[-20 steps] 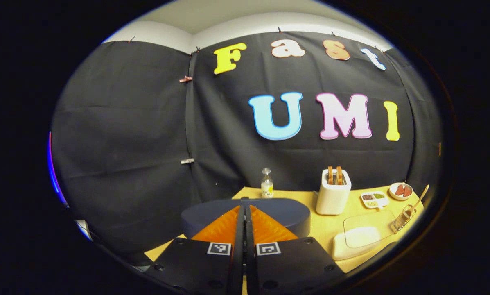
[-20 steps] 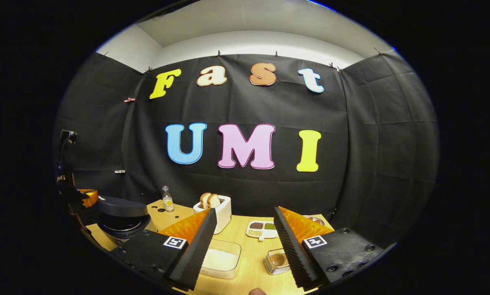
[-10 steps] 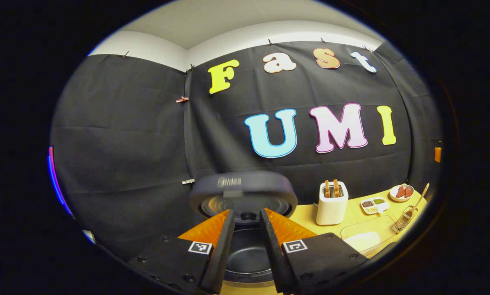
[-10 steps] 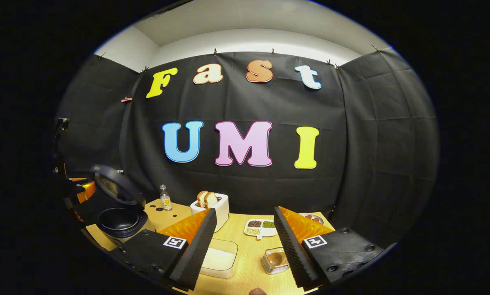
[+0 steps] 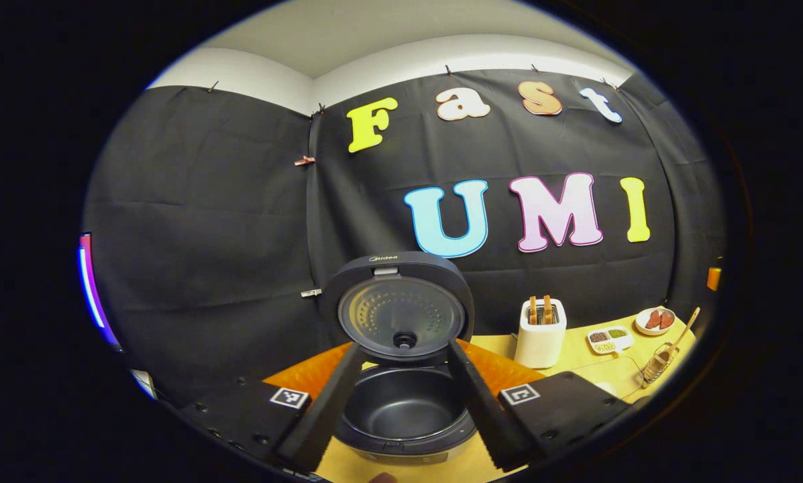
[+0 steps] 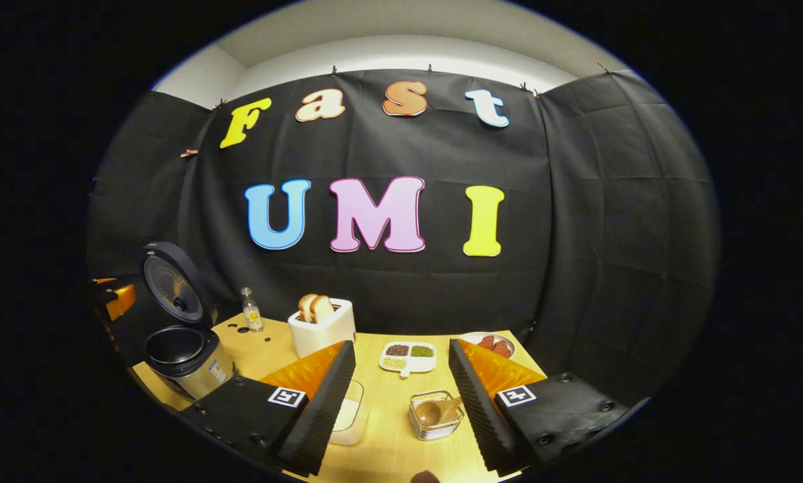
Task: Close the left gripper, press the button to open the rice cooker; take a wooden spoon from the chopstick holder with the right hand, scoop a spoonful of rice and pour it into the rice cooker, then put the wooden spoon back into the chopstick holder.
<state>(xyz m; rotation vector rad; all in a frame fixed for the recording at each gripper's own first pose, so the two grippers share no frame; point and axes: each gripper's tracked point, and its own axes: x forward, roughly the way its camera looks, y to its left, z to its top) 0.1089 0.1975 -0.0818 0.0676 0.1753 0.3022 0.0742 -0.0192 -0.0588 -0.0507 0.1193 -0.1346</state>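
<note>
The rice cooker (image 5: 401, 443) stands open right in front of my left gripper (image 5: 404, 345). Its lid (image 5: 401, 308) is raised upright and the dark inner pot (image 5: 404, 409) holds nothing. The left gripper is open, its fingers spread to either side of the pot. In the right gripper view the cooker (image 6: 185, 362) sits at the far left. My right gripper (image 6: 401, 345) is open above the wire chopstick holder (image 6: 435, 419), where the wooden spoon (image 6: 431, 410) lies. A clear rice container (image 6: 349, 419) is half hidden behind one of the right gripper's fingers (image 6: 320, 402).
On the wooden table (image 6: 388, 449) stand a white toaster (image 6: 320, 329) with bread, a small bottle (image 6: 250, 310), a sectioned dish of grains (image 6: 408, 355) and a plate of red food (image 6: 492, 344). The left gripper's side (image 6: 116, 298) shows beyond the cooker.
The cooker lid has swung from closed to fully upright. My left gripper went from shut to open and drew back. The right gripper moved nearer to the chopstick holder.
</note>
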